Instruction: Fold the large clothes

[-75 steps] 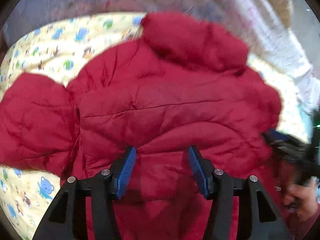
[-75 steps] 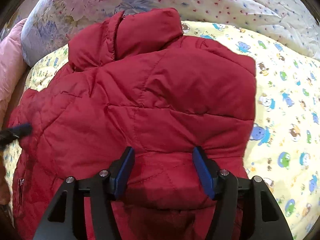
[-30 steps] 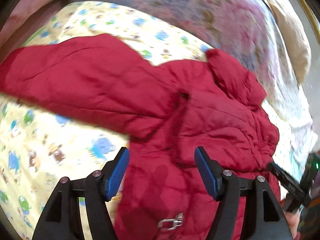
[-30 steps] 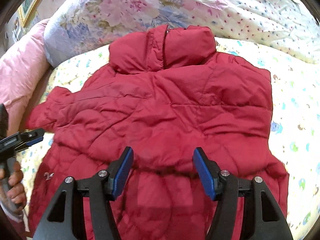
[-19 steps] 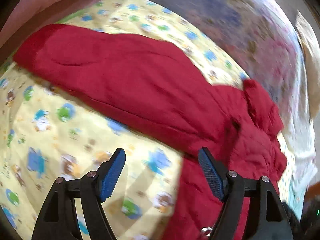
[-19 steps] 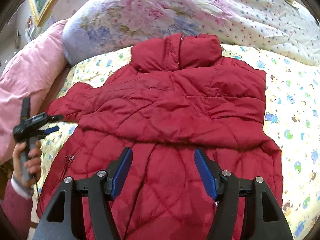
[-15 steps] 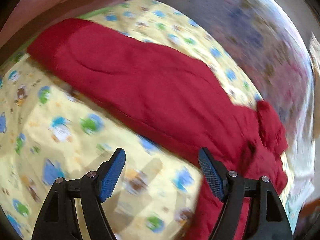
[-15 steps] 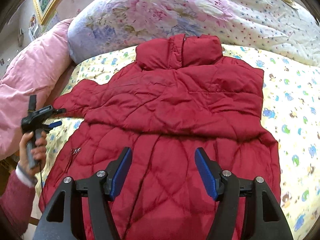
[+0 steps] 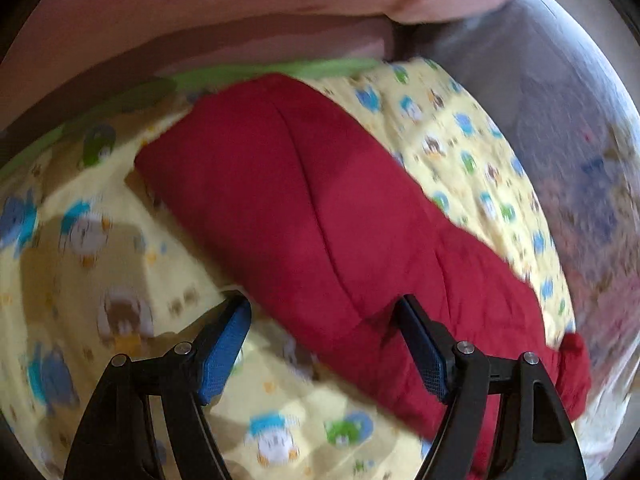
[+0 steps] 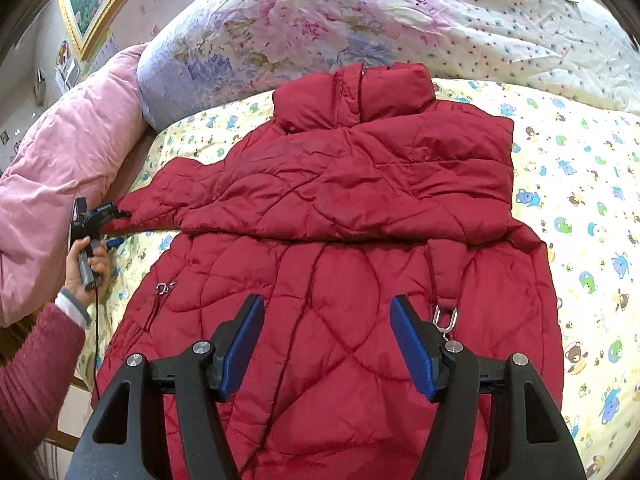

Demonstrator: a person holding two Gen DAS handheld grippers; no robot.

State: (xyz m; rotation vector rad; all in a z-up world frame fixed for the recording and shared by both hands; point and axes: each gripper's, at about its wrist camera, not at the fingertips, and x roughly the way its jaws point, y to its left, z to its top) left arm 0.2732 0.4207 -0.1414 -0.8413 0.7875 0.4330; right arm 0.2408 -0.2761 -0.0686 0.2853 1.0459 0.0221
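Note:
A red quilted jacket point(image 10: 360, 208) lies flat on the bed, collar toward the pillows. Its right sleeve is folded across the chest; its left sleeve point(image 9: 288, 200) stretches out to the bed's left edge. My left gripper point(image 9: 320, 316) is open, just above the lower edge of that sleeve, near its cuff end. It also shows in the right wrist view point(image 10: 114, 228), at the sleeve's tip, held by a hand. My right gripper point(image 10: 326, 312) is open and empty, hovering above the jacket's lower front.
A yellow cartoon-print sheet point(image 10: 592, 200) covers the bed. A pink quilt point(image 10: 68, 152) lies along the left edge and a floral quilt point(image 10: 320, 20) is piled at the head. The bed's wooden edge point(image 10: 60, 440) is at lower left.
My left gripper swung left off the jacket body and moved out along the left sleeve to its end. My right gripper pulled back and up, so more of the jacket shows.

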